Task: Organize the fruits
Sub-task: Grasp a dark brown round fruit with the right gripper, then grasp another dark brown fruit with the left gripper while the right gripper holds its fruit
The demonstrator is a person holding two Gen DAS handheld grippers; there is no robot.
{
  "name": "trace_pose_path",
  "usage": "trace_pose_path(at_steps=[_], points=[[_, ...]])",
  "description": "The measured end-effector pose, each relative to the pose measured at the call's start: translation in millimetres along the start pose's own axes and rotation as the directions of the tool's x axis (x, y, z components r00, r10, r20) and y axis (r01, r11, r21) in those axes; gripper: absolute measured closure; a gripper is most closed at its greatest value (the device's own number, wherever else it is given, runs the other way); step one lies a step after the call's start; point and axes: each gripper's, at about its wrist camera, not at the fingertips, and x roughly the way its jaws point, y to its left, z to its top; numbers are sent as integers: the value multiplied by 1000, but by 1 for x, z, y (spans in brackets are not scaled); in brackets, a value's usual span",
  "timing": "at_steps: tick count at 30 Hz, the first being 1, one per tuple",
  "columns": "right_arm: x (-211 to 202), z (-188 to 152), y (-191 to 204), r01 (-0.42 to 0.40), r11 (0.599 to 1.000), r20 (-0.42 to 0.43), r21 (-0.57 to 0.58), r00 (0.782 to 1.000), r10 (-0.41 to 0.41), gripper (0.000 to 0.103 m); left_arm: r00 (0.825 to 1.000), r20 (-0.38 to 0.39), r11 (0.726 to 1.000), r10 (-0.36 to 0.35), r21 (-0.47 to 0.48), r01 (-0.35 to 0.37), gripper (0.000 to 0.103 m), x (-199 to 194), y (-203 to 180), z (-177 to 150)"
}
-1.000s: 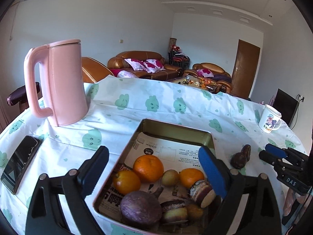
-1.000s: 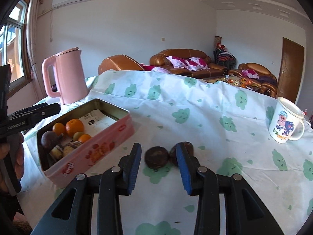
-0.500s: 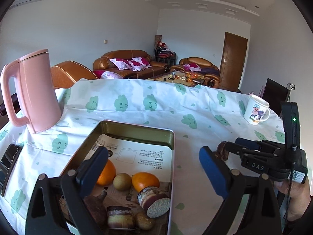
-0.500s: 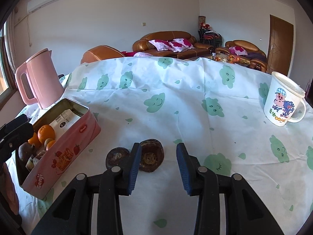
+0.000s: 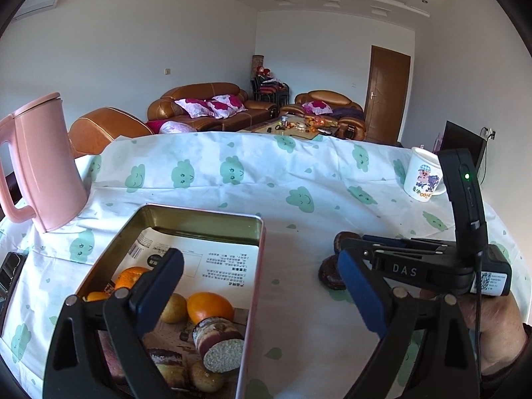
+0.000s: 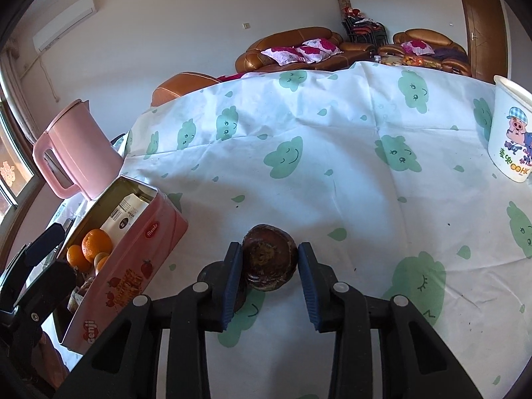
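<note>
A dark brown fruit half (image 6: 269, 261) lies on the tablecloth between the blue pads of my right gripper (image 6: 270, 277), which is open around it; the left pad touches or nearly touches it. A second dark fruit piece (image 6: 207, 271) lies mostly hidden behind the left finger. In the left wrist view both pieces (image 5: 331, 276) lie beside my right gripper (image 5: 349, 249). My left gripper (image 5: 262, 294) is open and empty above the pink tin (image 5: 254, 266), which holds oranges (image 5: 209, 307), a small brown fruit and cut purple pieces (image 5: 217, 340). The tin (image 6: 133, 266) also shows in the right wrist view.
A pink kettle (image 5: 43, 166) stands left of the tin, also in the right wrist view (image 6: 78, 153). A white cartoon mug (image 6: 512, 133) stands at the far right. A dark phone (image 5: 8, 271) lies at the table's left edge. Sofas stand behind the table.
My right gripper has moved forward and down, so the fruit half now lies between its pads instead of beside the left one. My left gripper has shifted right, off the tin's middle.
</note>
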Motion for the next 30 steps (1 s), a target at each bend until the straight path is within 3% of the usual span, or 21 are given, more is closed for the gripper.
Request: trace_pose_path(at_steps=[4, 11, 14, 20, 22, 23, 24, 29, 30], points=[[-16, -3, -5, 18, 1000, 64, 15, 998, -19, 80, 1000, 2, 999, -5, 45, 5, 7, 2, -18, -1], [-21, -5, -6, 28, 1000, 73, 3, 997, -28, 80, 1000, -1, 998, -7, 67, 7, 7, 6, -28, -2], [-27, -6, -2, 54, 998, 97, -27, 994, -51, 94, 1000, -5, 999, -10, 43, 10, 7, 8, -21, 1], [-27, -4, -4, 89, 995, 92, -45, 992, -84, 94, 1000, -13, 999, -14, 33, 14, 7, 13, -20, 4], [-21, 0, -3, 122, 991, 77, -60, 990, -117, 78, 1000, -8, 1000, -3, 16, 3, 7, 15, -17, 6], [-18, 2, -3, 116, 991, 65, -61, 992, -112, 57, 1000, -9, 1000, 1, 7, -1, 7, 15, -15, 7], [-15, 3, -3, 100, 993, 54, -59, 994, -97, 52, 1000, -11, 1000, 3, 1, -3, 7, 17, -13, 9], [3, 4, -11, 95, 995, -28, -29, 995, -95, 54, 1000, -10, 1000, 11, -14, -11, 7, 19, -8, 13], [4, 3, -11, 86, 996, -37, -29, 996, -87, 63, 1000, -13, 1000, 8, -13, -8, 7, 20, -9, 14]])
